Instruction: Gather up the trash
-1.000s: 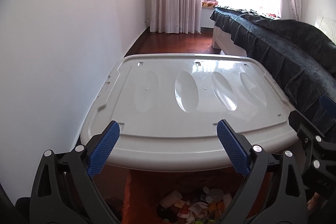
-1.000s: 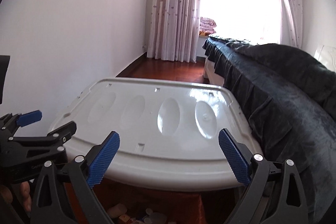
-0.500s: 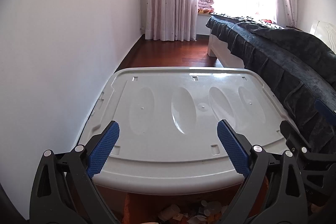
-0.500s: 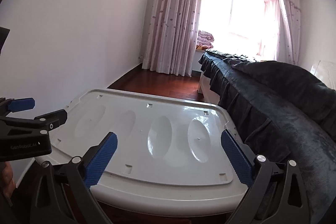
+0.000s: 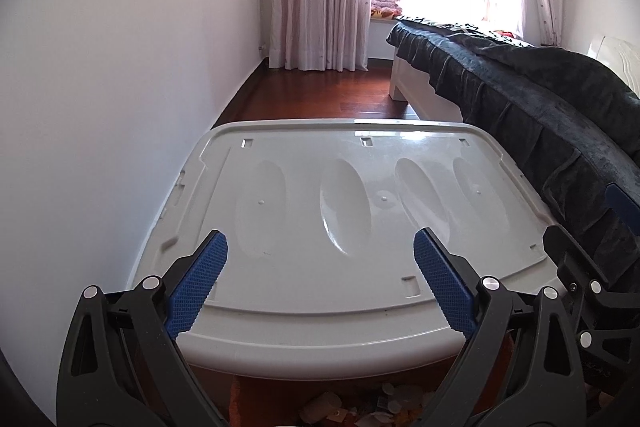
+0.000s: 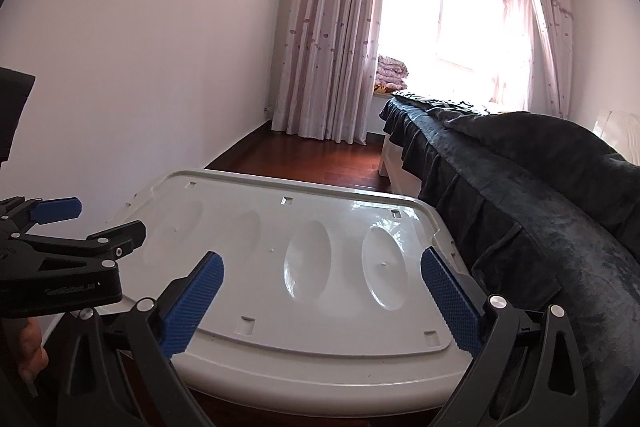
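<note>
Your only lettering is a small pale line printed along the black plastic body of the left gripper [image 6: 60, 227], seen from your right wrist camera. It is blurred; it may begin with "Gen" and end in "AI", but you cannot read it surely.

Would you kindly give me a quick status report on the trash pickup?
Left tool open, empty. Right tool open, empty. Trash on floor beneath white lid, not yet touched. Lid blocks reach.
</note>
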A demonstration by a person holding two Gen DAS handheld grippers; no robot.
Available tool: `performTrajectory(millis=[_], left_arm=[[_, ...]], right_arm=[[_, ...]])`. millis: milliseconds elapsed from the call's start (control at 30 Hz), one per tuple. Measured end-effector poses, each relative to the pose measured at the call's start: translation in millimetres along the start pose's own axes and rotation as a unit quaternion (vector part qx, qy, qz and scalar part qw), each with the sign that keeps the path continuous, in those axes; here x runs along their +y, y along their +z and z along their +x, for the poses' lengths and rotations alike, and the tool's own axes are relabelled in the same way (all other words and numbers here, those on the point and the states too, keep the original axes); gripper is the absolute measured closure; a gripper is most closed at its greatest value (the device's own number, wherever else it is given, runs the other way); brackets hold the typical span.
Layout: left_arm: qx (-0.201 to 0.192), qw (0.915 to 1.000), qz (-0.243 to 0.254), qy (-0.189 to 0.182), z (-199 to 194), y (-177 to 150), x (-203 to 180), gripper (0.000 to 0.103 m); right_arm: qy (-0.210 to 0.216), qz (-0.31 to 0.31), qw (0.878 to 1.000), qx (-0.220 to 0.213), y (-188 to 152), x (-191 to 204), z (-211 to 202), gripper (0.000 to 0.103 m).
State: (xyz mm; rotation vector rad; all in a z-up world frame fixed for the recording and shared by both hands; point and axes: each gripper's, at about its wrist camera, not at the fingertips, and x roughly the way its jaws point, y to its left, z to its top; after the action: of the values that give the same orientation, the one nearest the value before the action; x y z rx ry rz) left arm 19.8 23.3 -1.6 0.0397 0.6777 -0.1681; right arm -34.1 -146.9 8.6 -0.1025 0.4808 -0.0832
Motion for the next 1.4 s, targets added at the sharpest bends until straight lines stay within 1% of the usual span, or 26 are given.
performTrajectory(millis=[133,233,333,467,567,700,833,967,1400], left_arm=[[-0.004,0.9999,-0.005,0.012,2,3,3,0.011],[-0.007,0.9995,-0.007,0.029,5,6,4,0.011],[-0.005,0.9995,-0.007,0.031,8,7,4,0.011],[-0.005,0.9995,-0.007,0.031,11,8,3,0.011],[-0.004,0.9995,-0.007,0.030,14,8,3,0.011],[-0.001,0.9995,-0.009,0.032,17,9,4,0.011],[0.000,0.9995,-0.012,0.030,18,10,5,0.011],[-0.003,0.9994,-0.004,0.034,15,10,3,0.011],[-0.002,0.9996,-0.006,0.028,16,10,4,0.011]], right_arm=[[-0.002,-0.004,1.000,-0.008,8,3,0,0.006],[-0.004,0.006,1.000,-0.010,15,0,4,0.006],[-0.025,0.010,1.000,-0.010,22,-2,11,0.006],[-0.066,0.012,0.998,-0.009,33,-7,23,0.005],[-0.082,0.030,0.996,-0.001,31,-16,29,0.005],[-0.087,0.045,0.995,0.015,25,-27,37,0.005],[-0.088,0.042,0.995,0.013,24,-27,37,0.005],[-0.086,0.033,0.996,0.012,23,-22,38,0.005],[-0.080,0.023,0.996,0.013,22,-18,37,0.005]])
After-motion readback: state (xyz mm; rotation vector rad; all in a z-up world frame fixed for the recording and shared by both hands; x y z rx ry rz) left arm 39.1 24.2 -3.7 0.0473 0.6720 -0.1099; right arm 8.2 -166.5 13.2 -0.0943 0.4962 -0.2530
